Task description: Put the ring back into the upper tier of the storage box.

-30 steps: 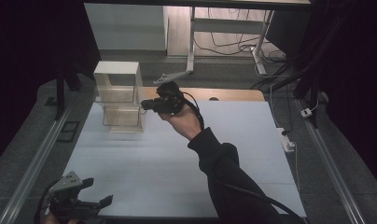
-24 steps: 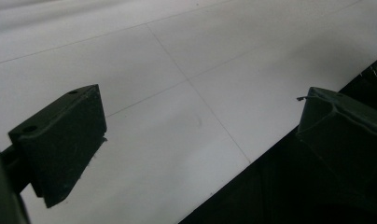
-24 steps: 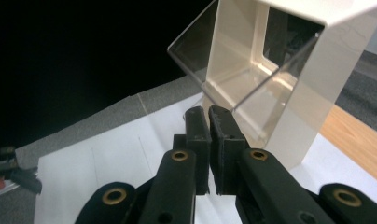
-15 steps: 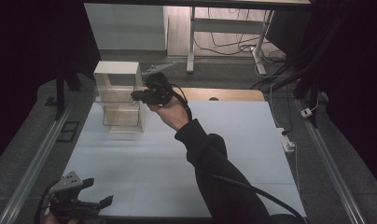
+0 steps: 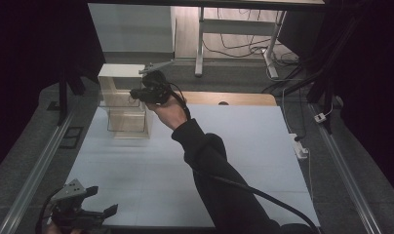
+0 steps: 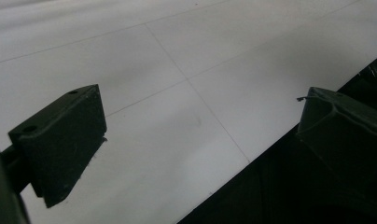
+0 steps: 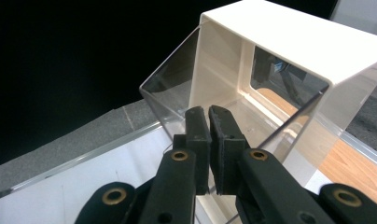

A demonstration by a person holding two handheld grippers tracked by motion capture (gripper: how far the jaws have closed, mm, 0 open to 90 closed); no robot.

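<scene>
The right gripper (image 7: 209, 116), jaws pressed together on nothing, points straight into the open top bin of the clear-fronted cabinet (image 5: 118, 78), just ahead.

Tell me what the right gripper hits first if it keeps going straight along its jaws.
The right gripper, jaws nearly closed on nothing, points into the tilted-open clear drawer of the cream cabinet. It would likely meet the drawer's floor or the cabinet's inner back wall first, though depth is hard to judge.
</scene>
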